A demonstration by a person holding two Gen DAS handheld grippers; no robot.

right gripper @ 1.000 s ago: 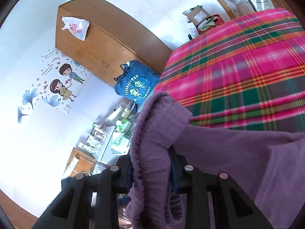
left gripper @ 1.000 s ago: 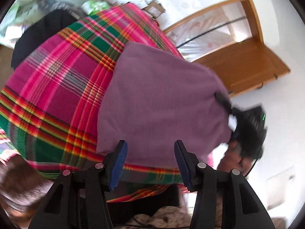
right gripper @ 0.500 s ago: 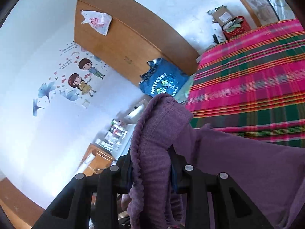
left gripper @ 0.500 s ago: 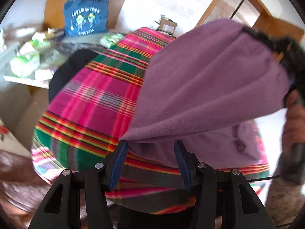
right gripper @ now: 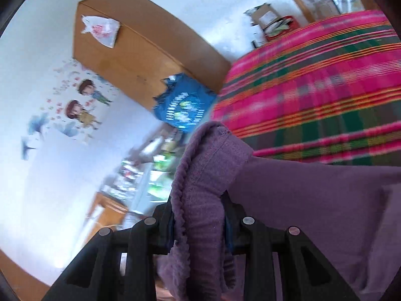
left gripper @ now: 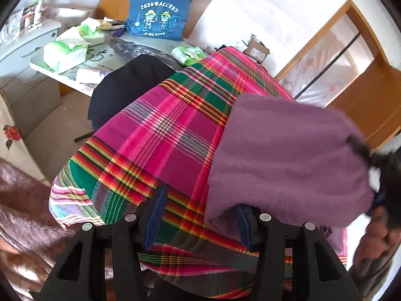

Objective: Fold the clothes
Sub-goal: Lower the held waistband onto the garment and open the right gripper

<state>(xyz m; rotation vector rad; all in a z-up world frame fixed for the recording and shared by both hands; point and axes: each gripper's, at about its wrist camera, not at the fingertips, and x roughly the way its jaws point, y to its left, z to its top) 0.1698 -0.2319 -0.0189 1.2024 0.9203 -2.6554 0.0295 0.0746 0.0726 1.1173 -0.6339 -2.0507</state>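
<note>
A purple fleece garment (left gripper: 288,160) lies bunched on the pink and green plaid cloth (left gripper: 163,135) of the bed, at the right of the left wrist view. My left gripper (left gripper: 200,200) stands open just above the plaid, and the garment's lower edge drapes over the tip of its right finger. At the garment's far right corner my right gripper (left gripper: 387,168) holds it, with a person's hand (left gripper: 376,228) below. In the right wrist view my right gripper (right gripper: 200,215) is shut on the garment's thick ribbed hem (right gripper: 200,175), which hides both pads.
A black cloth (left gripper: 125,92) hangs at the bed's far side. Behind it stands a table (left gripper: 140,47) with tissue packs (left gripper: 65,55) and a blue bag (left gripper: 158,12). A wooden wardrobe (right gripper: 140,47) and a wooden door (left gripper: 371,92) line the walls. A brown fuzzy blanket (left gripper: 22,200) lies at the left.
The purple garment, held up across the left view half a second ago, has come down onto the plaid at the right. The left view has swung leftward. The right gripper keeps its hold.
</note>
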